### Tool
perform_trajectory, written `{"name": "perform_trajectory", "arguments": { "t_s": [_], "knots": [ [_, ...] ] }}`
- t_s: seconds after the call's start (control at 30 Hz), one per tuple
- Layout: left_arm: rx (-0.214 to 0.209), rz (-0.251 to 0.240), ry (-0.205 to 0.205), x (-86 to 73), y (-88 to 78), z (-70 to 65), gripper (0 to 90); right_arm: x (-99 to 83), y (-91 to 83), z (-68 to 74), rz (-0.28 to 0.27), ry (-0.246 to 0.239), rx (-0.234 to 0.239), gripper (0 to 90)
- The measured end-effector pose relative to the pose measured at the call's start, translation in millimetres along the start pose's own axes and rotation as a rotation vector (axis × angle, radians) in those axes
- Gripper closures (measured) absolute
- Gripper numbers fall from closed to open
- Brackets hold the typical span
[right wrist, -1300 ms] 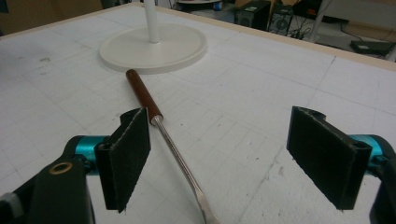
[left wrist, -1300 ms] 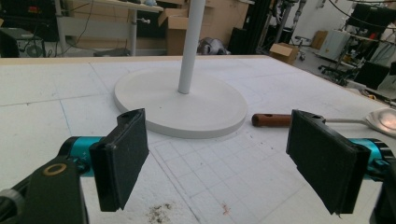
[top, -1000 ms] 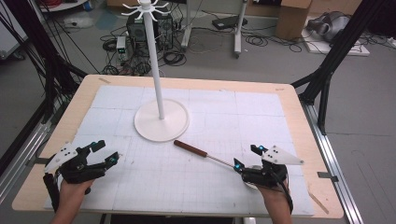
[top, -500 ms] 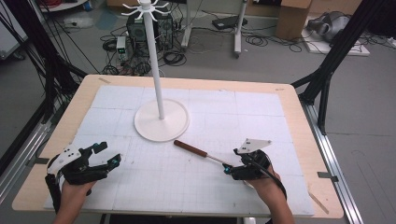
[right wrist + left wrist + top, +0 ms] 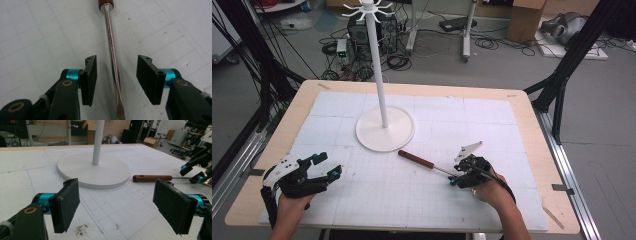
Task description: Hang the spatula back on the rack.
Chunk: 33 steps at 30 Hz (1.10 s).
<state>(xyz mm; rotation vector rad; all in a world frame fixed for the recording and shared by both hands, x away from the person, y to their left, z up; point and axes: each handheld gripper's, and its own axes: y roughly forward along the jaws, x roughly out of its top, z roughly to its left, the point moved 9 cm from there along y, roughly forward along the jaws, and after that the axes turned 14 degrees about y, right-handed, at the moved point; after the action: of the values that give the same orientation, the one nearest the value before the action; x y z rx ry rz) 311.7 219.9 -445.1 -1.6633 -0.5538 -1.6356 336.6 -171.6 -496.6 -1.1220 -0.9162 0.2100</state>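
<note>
The right gripper is held low over a white gridded table mat, its two black, ridged jaws parted, with teal collars behind them and dark links with brass-coloured rivets at the bottom corners. Between the jaws, touching neither, lies the shiny steel shaft of a screwdriver with a reddish-brown wooden handle. The shaft runs from the far edge, where the end of the handle enters the frame, toward the near edge, widening into a flat blade tip beneath the gripper. It lies a little closer to the left jaw than the right. Small dark specks dot the mat at right.
</note>
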Motion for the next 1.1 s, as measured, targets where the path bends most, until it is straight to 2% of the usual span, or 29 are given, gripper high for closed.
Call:
{"name": "perform_trajectory", "arguments": {
  "t_s": [0.07,0.13,0.23,0.5,0.63,0.73,0.97,1.1],
  "knots": [
    [0.0,-0.002,-0.005,0.3,0.3,-0.4,21.7,0.7,1.5,-1.4,0.001,-0.01,-0.004,56.2],
    [-0.001,-0.002,-0.003,0.2,0.5,-0.3,21.7,0.2,2.6,-1.5,0.011,-0.018,0.011,63.5],
    [-0.001,-0.002,-0.005,0.3,0.3,-0.6,21.7,0.2,3.9,-2.1,0.015,-0.018,0.02,64.8],
    [-0.007,-0.001,-0.003,0.2,1.2,-2.0,21.8,1.8,4.6,0.5,0.071,-0.047,0.045,76.5],
    [-0.013,-0.004,0.0,0.5,1.1,-2.5,21.8,3.4,5.1,0.1,0.102,-0.04,0.06,82.6],
    [-0.012,-0.002,0.0,0.3,1.0,-2.3,21.8,3.9,5.3,0.5,0.117,-0.043,0.066,83.4],
    [-0.012,-0.002,-0.003,0.2,1.1,-2.2,21.8,3.6,4.9,0.7,0.11,-0.05,0.061,84.5],
    [-0.009,-0.003,-0.001,0.4,0.8,-1.7,21.8,3.4,4.7,0.5,0.107,-0.029,0.07,84.7]
  ]
}}
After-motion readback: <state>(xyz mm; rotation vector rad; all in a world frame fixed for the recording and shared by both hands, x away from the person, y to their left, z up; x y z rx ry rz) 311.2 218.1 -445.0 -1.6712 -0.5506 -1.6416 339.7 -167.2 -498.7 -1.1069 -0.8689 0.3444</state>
